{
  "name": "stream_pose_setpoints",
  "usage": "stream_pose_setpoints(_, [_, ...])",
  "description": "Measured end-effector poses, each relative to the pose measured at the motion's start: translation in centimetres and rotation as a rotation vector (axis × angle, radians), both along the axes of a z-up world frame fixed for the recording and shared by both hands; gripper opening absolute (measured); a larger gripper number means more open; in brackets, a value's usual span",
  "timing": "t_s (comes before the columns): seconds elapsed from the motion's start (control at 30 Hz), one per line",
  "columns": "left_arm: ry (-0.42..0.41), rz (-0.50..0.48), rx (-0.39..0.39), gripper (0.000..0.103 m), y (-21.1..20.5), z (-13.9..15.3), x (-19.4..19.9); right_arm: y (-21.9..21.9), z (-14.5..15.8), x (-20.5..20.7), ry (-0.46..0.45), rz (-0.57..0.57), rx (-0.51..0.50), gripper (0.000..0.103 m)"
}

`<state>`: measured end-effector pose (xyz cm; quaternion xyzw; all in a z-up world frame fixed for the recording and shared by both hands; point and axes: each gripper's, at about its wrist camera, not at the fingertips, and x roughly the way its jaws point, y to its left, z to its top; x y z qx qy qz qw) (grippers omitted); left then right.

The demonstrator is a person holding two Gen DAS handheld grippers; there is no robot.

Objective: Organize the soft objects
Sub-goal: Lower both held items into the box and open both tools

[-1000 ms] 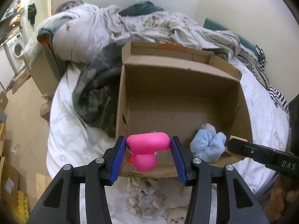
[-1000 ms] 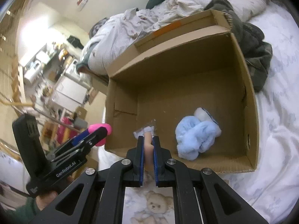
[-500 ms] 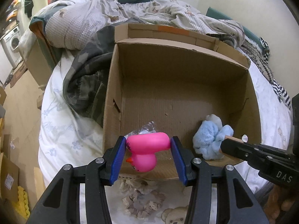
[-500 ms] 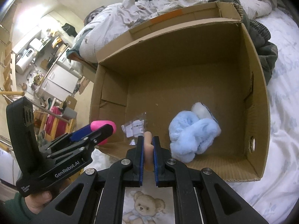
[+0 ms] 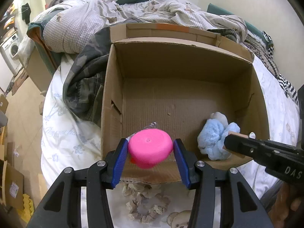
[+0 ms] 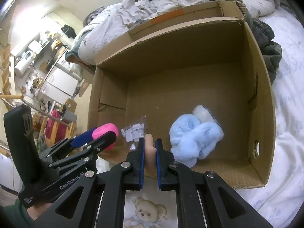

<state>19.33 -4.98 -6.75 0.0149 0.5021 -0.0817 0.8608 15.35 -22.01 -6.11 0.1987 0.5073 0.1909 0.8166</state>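
An open cardboard box (image 5: pixel 114 87) stands on the bed; it also shows in the right wrist view (image 6: pixel 264 98). My left gripper (image 5: pixel 150 152) is shut on a pink soft duck toy (image 5: pixel 150 148), held over the box's near edge; the toy also shows in the right wrist view (image 6: pixel 106 134). My right gripper (image 6: pixel 149 150) is shut on a small beige soft piece (image 6: pixel 149 146) over the same near edge. A light blue plush (image 5: pixel 216 136) lies in the box's near right corner, also in the right wrist view (image 6: pixel 195 134). A small clear plastic packet (image 6: pixel 134 133) lies on the box floor.
A beige lace scrunchie (image 5: pixel 146 203) lies on the teddy-print sheet (image 6: pixel 146 212) in front of the box. A camouflage garment (image 5: pixel 83 83) lies left of the box, a rumpled duvet (image 5: pixel 114 13) behind it. The bed edge and floor (image 5: pixel 20 102) are at left.
Both grippers have moved forward toward the box, now over its near edge. The pink duck has tipped in my left gripper so its flat underside faces the camera.
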Motion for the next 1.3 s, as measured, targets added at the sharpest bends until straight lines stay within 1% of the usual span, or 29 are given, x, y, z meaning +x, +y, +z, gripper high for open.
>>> stream_pose_setpoints(0.1, [0.002,-0.003,0.009,0.045,0.0,-0.1,0.0,-0.2,0.2,-0.1,-0.005,-0.009,0.002,0.012])
stream_pose_setpoints(0.23, [0.004,-0.008,0.018,0.046,-0.2,-0.2,-0.1,-0.6,0.3,-0.2,-0.01,-0.027,0.01,0.024])
stream_pose_setpoints(0.27, [0.006,-0.012,0.022,0.051,-0.2,-0.2,-0.1,-0.7,0.3,-0.2,-0.011,-0.03,0.013,0.027])
stream_pose_setpoints(0.3, [0.007,-0.011,0.025,0.054,-0.3,-0.2,-0.1,-0.7,0.4,-0.2,-0.012,-0.031,0.017,0.028])
stream_pose_setpoints(0.33, [0.003,-0.01,0.027,0.06,-0.2,-0.1,-0.2,-0.7,0.4,-0.2,-0.014,-0.032,0.015,0.028])
stream_pose_setpoints(0.37, [-0.002,-0.01,0.029,0.063,-0.3,0.0,-0.2,-0.7,0.5,-0.2,-0.016,-0.034,0.011,0.032])
stream_pose_setpoints(0.4, [-0.007,-0.009,0.034,0.064,-0.2,0.0,-0.3,-0.6,0.5,-0.2,-0.019,-0.038,0.007,0.038])
stream_pose_setpoints(0.43, [-0.008,-0.009,0.037,0.066,-0.2,0.0,-0.2,-0.5,0.5,-0.1,-0.023,-0.042,0.011,0.056])
stream_pose_setpoints(0.47, [-0.007,-0.006,0.04,0.066,-0.1,0.0,-0.2,-0.6,0.6,-0.2,-0.03,-0.05,0.02,0.069])
stream_pose_setpoints(0.57, [-0.004,0.005,0.04,0.067,0.1,0.0,-0.2,-0.9,1.0,-0.2,-0.046,-0.066,0.026,0.074])
stream_pose_setpoints(0.63, [-0.001,0.01,0.037,0.067,0.3,0.0,-0.2,-1.0,1.1,-0.2,-0.047,-0.081,0.031,0.076])
stream_pose_setpoints(0.83, [0.0,0.019,0.023,0.067,0.6,0.2,-0.2,-1.4,0.7,0.0,-0.02,-0.102,0.041,0.076])
stream_pose_setpoints(0.97, [-0.011,0.013,0.016,0.067,0.6,0.5,-0.4,-1.5,0.8,-0.2,-0.02,-0.11,0.049,0.076])
stream_pose_setpoints(1.1, [-0.026,0.014,0.024,0.067,0.7,0.9,-1.0,-1.5,0.8,-0.4,-0.012,-0.115,0.05,0.076])
stream_pose_setpoints(1.3, [-0.034,0.026,0.028,0.067,1.4,1.6,-1.9,-1.2,0.6,-1.0,0.001,-0.11,0.005,0.076])
